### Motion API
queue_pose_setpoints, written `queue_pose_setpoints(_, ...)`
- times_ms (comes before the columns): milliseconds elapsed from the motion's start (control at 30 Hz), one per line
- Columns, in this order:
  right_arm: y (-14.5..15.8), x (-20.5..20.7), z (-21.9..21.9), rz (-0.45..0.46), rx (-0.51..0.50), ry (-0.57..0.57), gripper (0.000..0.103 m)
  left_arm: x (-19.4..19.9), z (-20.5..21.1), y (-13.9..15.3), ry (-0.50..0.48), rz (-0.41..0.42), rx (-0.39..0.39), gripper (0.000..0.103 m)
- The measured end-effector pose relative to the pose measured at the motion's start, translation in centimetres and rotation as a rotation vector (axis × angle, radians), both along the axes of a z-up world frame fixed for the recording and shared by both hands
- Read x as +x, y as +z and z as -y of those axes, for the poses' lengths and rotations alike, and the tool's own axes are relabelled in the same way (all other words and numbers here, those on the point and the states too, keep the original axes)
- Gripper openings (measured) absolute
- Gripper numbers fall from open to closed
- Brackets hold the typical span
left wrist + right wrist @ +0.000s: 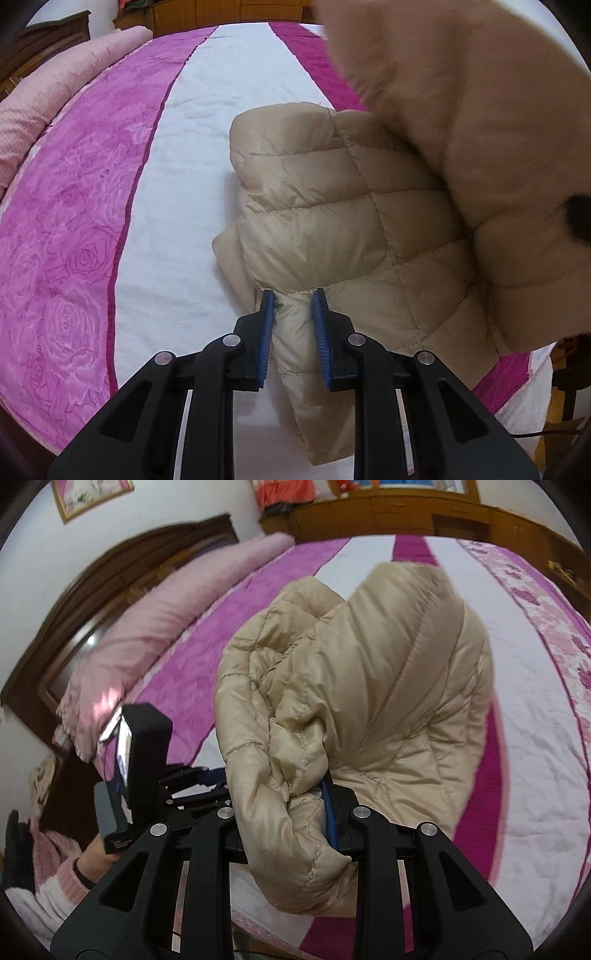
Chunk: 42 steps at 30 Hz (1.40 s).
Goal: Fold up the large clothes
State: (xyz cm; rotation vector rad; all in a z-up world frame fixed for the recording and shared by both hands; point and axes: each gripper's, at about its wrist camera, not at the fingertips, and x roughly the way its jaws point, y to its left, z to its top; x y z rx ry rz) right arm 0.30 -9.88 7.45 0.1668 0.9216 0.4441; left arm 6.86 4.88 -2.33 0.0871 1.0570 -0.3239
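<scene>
Jacket [332,206] | on bed [177,184] | pinched by both hand-held grippers

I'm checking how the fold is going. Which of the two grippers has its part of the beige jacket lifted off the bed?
The right gripper: its bunched jacket hangs above the bed, while the left gripper pinches a fold lying flat.

I see a bed under a magenta-and-white striped cover [192,122], a rolled pink quilt [147,627], a dark wooden headboard [110,568], white wall [29,546] and a framed picture [92,494].
</scene>
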Motion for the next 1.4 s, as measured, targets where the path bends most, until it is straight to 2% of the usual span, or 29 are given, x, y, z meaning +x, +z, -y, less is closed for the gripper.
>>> queue_pose_setpoints(167, -2.1, 1.4, -2.6, -0.062, -0.018, 0.055, 0.033, -0.1, -2.3, 1.1, 0.045, 0.016, -0.022, 0.024)
queue_pose_setpoints(333, -5.1, 2.8, -4.8, -0.13, -0.031, 0.092, 0.04, -0.2, -6.0, 2.1, 0.134, 0.036, 0.005, 0.024)
queue_pose_setpoints(567, -8.0, 3.5, -7.0, -0.15, -0.069, 0.122, 0.043, -0.4, -8.7, 1.9, 0.198, 0.037, 0.019, 0.024)
queue_pose_setpoints(667, -7.9, 3.1, -7.3, -0.136, -0.072, 0.13, 0.051, -0.7, -9.1, 2.1, 0.204, 0.037, 0.004, 0.024)
queue_pose_setpoints(700, -7.4, 2.7, -7.2, -0.137, -0.056, 0.134, 0.056, -0.7, -9.2, 2.3, 0.2, 0.038, -0.006, 0.024)
queue_pose_setpoints(833, -4.5, 0.9, -6.5, -0.112, -0.002, 0.149, 0.066, -1.2, -8.4, 4.2, 0.168, 0.058, -0.06, 0.024)
queue_pose_setpoints(867, -3.8, 0.2, -6.2, -0.096, 0.009, 0.151, 0.066, -1.2, -8.2, 4.6, 0.16, 0.065, -0.072, 0.026)
queue_pose_setpoints(933, -2.1, -0.8, -4.4, -0.056, 0.029, 0.142, 0.066, -1.2, -7.3, 6.0, 0.141, 0.076, -0.126, 0.05)
queue_pose_setpoints(1000, -1.1, -1.2, -2.8, -0.03, 0.033, 0.111, 0.068, -1.2, -6.2, 7.1, 0.113, 0.092, -0.185, 0.062)
queue_pose_setpoints(1067, -0.4, -1.3, -0.4, -0.006, 0.029, 0.058, 0.068, -0.6, -4.7, 7.9, 0.076, 0.099, -0.228, 0.064)
queue_pose_setpoints(1133, -0.4, -0.8, 2.4, 0.0, 0.02, -0.03, 0.068, 0.0, -3.1, 8.2, 0.053, 0.092, -0.254, 0.078)
queue_pose_setpoints(1200, -0.9, -0.3, 4.8, -0.002, 0.034, -0.099, 0.068, 0.5, -1.4, 8.3, 0.032, 0.095, -0.243, 0.081)
queue_pose_setpoints(1300, -2.6, 1.1, 8.4, -0.019, 0.052, -0.213, 0.068, 1.6, 0.8, 7.9, 0.023, 0.095, -0.171, 0.081)
queue_pose_setpoints(1400, -4.5, 2.3, 10.8, -0.06, 0.108, -0.278, 0.068, 2.8, 2.1, 7.2, 0.019, 0.067, -0.16, 0.081)
